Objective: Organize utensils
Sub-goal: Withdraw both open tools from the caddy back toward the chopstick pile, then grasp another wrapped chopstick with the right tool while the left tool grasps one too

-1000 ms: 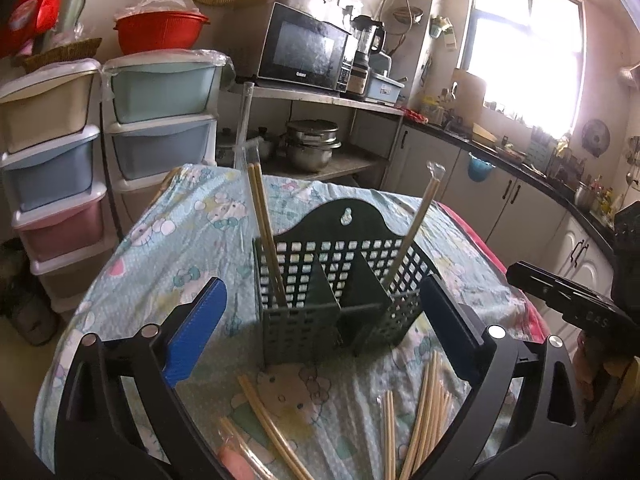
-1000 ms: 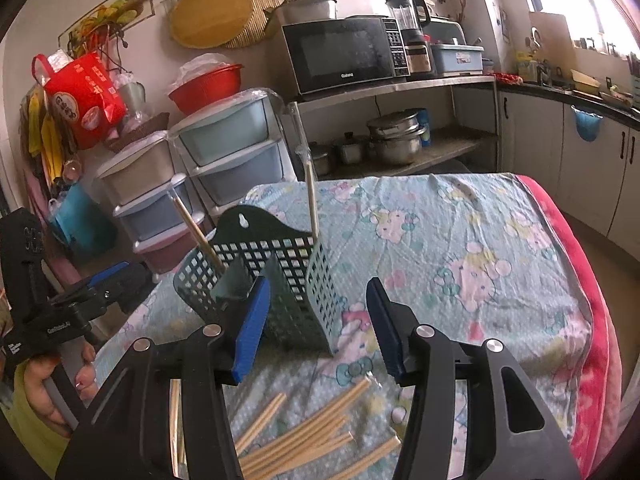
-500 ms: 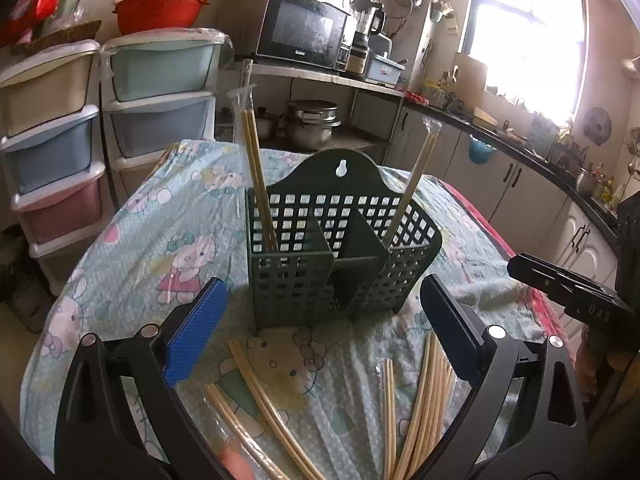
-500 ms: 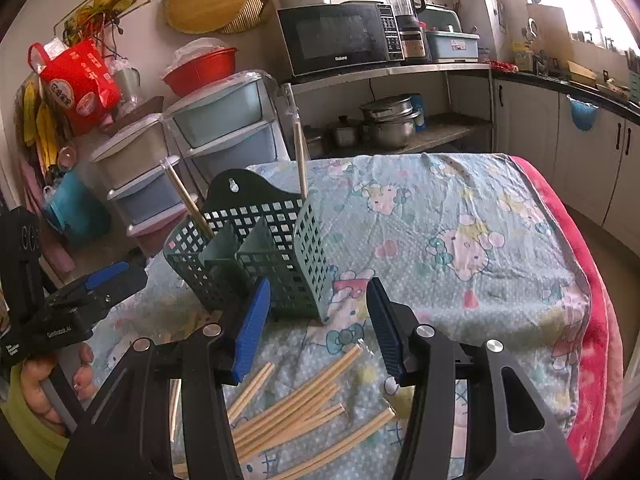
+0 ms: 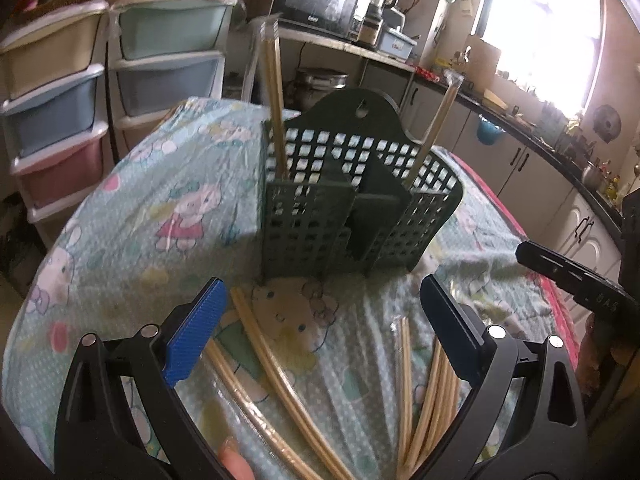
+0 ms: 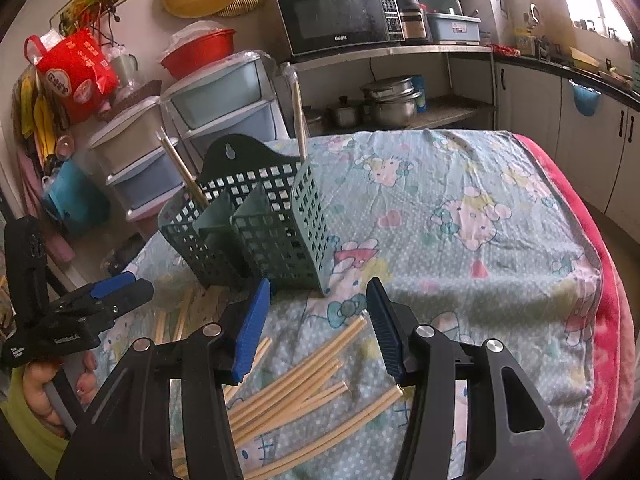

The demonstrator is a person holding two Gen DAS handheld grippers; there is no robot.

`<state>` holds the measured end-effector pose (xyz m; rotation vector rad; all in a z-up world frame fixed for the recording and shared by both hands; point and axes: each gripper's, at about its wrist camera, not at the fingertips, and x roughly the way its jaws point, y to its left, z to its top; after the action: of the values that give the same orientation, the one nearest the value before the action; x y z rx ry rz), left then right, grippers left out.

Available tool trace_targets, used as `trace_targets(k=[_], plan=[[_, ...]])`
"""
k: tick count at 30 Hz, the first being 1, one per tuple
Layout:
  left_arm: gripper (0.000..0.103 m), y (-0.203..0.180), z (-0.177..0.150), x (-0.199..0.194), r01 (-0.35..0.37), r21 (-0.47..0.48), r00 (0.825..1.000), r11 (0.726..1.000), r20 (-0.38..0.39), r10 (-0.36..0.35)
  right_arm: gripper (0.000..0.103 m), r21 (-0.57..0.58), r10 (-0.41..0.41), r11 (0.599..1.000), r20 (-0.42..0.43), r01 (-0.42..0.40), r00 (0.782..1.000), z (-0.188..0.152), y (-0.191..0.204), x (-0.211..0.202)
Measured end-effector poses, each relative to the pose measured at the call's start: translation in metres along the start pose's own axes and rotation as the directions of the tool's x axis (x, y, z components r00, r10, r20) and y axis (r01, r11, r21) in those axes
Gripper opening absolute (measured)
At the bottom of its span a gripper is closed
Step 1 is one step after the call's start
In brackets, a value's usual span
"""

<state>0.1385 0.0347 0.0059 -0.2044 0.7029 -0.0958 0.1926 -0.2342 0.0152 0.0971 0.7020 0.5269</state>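
Risk first: loose chopsticks (image 6: 304,376) lie crossed and overlapping just below the right tool (image 6: 316,320), so a pinch there likely takes several at once or scissors one out sideways. Left tool (image 5: 320,328) has two long sleeved pairs (image 5: 280,364) running between its pads; the plastic wrap looks slick, so a pair could slip or tilt on lift. Caddy (image 5: 352,216) stands just ahead of both tools, looks light, and a low approach could shove or tip it on the soft cloth over the desk (image 6: 480,208).

Both tools stand released, nothing between the pads.

Count:
- caddy: one, several compartments
- chopstick sets standing in caddy: two, one each in the outer compartments
- loose sticks on cloth: roughly ten or more, exact count unclear from overlap
- tools: two
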Motion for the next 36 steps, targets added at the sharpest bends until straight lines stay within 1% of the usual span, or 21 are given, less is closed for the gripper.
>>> trace_targets(k=[5,8,10,13,17,24,28,30,32,34,36], plan=[[0.09,0.012,-0.01,0.009,0.004,-0.035,0.999,0.999,-0.047,-0.005,0.048,0.007,0.005,1.0,-0.029,-0.005,1.0,-0.007,-0.001,0.008],[0.088,0.02,-0.015,0.018,0.044,-0.081,0.994,0.996,-0.096,-0.052,0.048,0.013,0.008,1.0,-0.05,-0.008,0.999,-0.012,-0.002,0.012],[0.079,0.022,-0.018,0.023,0.049,-0.093,0.991,0.994,-0.118,-0.06,0.048,0.017,0.006,1.0,-0.068,-0.005,0.998,-0.016,-0.003,0.016],[0.073,0.023,-0.02,0.032,0.056,-0.1,0.986,0.993,-0.149,-0.07,0.048,0.027,0.006,1.0,-0.101,-0.003,0.995,-0.021,-0.005,0.024],[0.07,0.025,-0.022,0.044,0.061,-0.113,0.98,0.992,-0.184,-0.081,0.048,0.038,0.006,0.999,-0.15,0.0,0.989,-0.027,-0.008,0.035],[0.069,0.032,-0.024,0.06,0.027,-0.135,0.971,0.99,-0.233,-0.058,0.048,0.093,-0.001,0.995,-0.229,0.023,0.973,-0.029,-0.022,0.063],[0.069,0.035,-0.021,0.065,0.016,-0.142,0.97,0.99,-0.24,-0.051,0.048,0.188,0.037,0.982,-0.27,0.015,0.962,-0.029,-0.038,0.082],[0.069,0.036,-0.019,0.068,0.014,-0.143,0.969,0.99,-0.241,-0.048,0.048,0.215,0.047,0.977,-0.27,0.013,0.962,-0.027,-0.042,0.088],[0.069,0.036,-0.017,0.071,0.008,-0.141,0.969,0.99,-0.243,-0.043,0.045,0.216,0.043,0.976,-0.267,0.017,0.963,-0.024,-0.043,0.091],[0.066,0.036,-0.016,0.074,-0.004,-0.136,0.969,0.991,-0.245,-0.03,0.039,0.206,0.028,0.978,-0.273,0.03,0.962,-0.02,-0.043,0.096],[0.064,0.035,-0.013,0.078,-0.016,-0.128,0.968,0.992,-0.249,-0.016,0.035,0.208,0.025,0.978,-0.278,0.034,0.96,-0.019,-0.045,0.097]])
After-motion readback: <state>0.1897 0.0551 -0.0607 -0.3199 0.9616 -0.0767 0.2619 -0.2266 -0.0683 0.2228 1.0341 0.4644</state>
